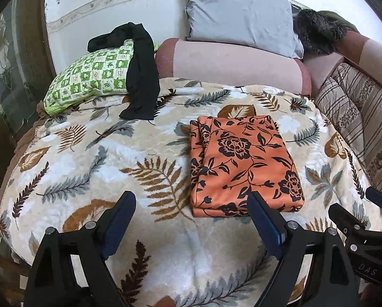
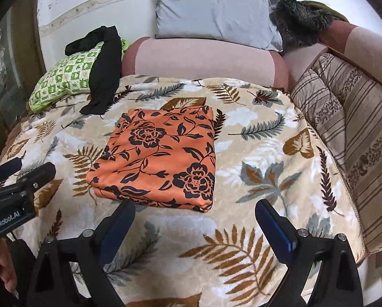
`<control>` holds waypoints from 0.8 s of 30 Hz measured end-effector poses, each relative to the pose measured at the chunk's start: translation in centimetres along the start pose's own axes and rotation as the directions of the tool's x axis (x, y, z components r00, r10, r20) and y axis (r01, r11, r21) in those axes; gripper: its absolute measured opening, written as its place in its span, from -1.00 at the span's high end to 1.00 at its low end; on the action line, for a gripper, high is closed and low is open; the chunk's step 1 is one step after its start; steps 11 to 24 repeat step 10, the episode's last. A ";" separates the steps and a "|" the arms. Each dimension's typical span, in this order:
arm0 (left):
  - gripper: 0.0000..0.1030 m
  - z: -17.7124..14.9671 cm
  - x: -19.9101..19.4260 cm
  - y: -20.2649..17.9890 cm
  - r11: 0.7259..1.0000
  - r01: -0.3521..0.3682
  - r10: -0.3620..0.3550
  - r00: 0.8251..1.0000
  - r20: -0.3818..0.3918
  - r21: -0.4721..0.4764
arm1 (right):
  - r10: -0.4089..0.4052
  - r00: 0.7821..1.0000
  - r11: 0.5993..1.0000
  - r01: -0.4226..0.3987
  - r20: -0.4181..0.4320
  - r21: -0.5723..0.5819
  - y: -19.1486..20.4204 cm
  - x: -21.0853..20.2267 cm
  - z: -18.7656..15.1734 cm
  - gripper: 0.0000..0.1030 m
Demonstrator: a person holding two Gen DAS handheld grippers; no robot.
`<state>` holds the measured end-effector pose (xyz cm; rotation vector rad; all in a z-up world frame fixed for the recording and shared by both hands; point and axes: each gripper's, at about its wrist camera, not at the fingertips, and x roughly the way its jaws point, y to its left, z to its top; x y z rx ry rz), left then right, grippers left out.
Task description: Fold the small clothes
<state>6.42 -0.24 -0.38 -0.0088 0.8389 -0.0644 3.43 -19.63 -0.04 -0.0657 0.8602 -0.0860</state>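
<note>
An orange cloth with black flowers (image 1: 244,163) (image 2: 160,158) lies folded into a neat rectangle on the leaf-patterned blanket (image 1: 93,158) (image 2: 262,153). My left gripper (image 1: 191,199) hovers open just in front of its near edge, nothing between the fingers. My right gripper (image 2: 194,209) is also open and empty, near the cloth's front right corner. Each gripper shows at the edge of the other's view: the right gripper (image 1: 357,212) and the left gripper (image 2: 24,174). A black garment (image 1: 139,81) (image 2: 104,71) lies draped over a green checked pillow (image 1: 88,76) (image 2: 60,76) at the back left.
A pink bolster (image 1: 232,64) (image 2: 203,58) and a grey pillow (image 1: 242,18) (image 2: 214,10) line the wall behind the blanket. A striped quilt (image 1: 359,117) (image 2: 352,128) is bunched along the right side. A dark furry item (image 1: 316,30) (image 2: 301,23) sits at the back right.
</note>
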 end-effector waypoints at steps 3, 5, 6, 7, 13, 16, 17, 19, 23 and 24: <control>-0.72 0.4 0.4 -0.2 1.000 -0.002 0.002 1.000 0.003 0.011 | -0.005 1.000 1.000 0.005 0.002 -0.001 0.0 0.1 0.3 -0.87; -0.74 0.6 0.5 -0.5 1.000 -0.009 0.009 1.000 0.012 0.018 | -0.008 1.000 1.000 0.008 0.007 -0.003 -0.1 0.2 0.5 -0.87; -0.84 0.7 0.5 -0.6 1.000 -0.012 0.012 1.000 0.023 0.024 | -0.008 1.000 1.000 0.008 0.006 -0.004 -0.1 0.3 0.6 -0.87; -0.89 0.8 0.4 -0.6 1.000 -0.015 0.014 0.999 0.034 0.026 | -0.009 1.000 1.000 0.009 0.005 -0.004 -0.1 0.4 0.7 -0.87; -0.90 1.4 0.8 -0.8 1.000 -0.011 0.010 0.999 0.039 0.027 | -0.011 1.000 1.000 0.011 0.005 -0.006 -0.2 0.7 1.2 -0.87; -0.90 1.4 0.8 -0.8 1.000 -0.011 0.010 0.999 0.039 0.027 | -0.011 1.000 1.000 0.011 0.005 -0.006 -0.2 0.7 1.2 -0.87; -0.90 1.4 0.8 -0.8 1.000 -0.011 0.010 0.999 0.039 0.027 | -0.011 1.000 1.000 0.011 0.005 -0.006 -0.2 0.7 1.2 -0.87; -0.90 1.4 0.8 -0.8 1.000 -0.011 0.010 0.999 0.039 0.027 | -0.011 1.000 1.000 0.011 0.005 -0.006 -0.2 0.7 1.2 -0.87; -0.90 1.4 0.8 -0.8 1.000 -0.011 0.010 0.999 0.039 0.027 | -0.011 1.000 1.000 0.011 0.005 -0.006 -0.2 0.7 1.2 -0.87; -0.90 1.4 0.8 -0.8 1.000 -0.011 0.010 0.999 0.039 0.027 | -0.011 1.000 1.000 0.011 0.005 -0.006 -0.2 0.7 1.2 -0.87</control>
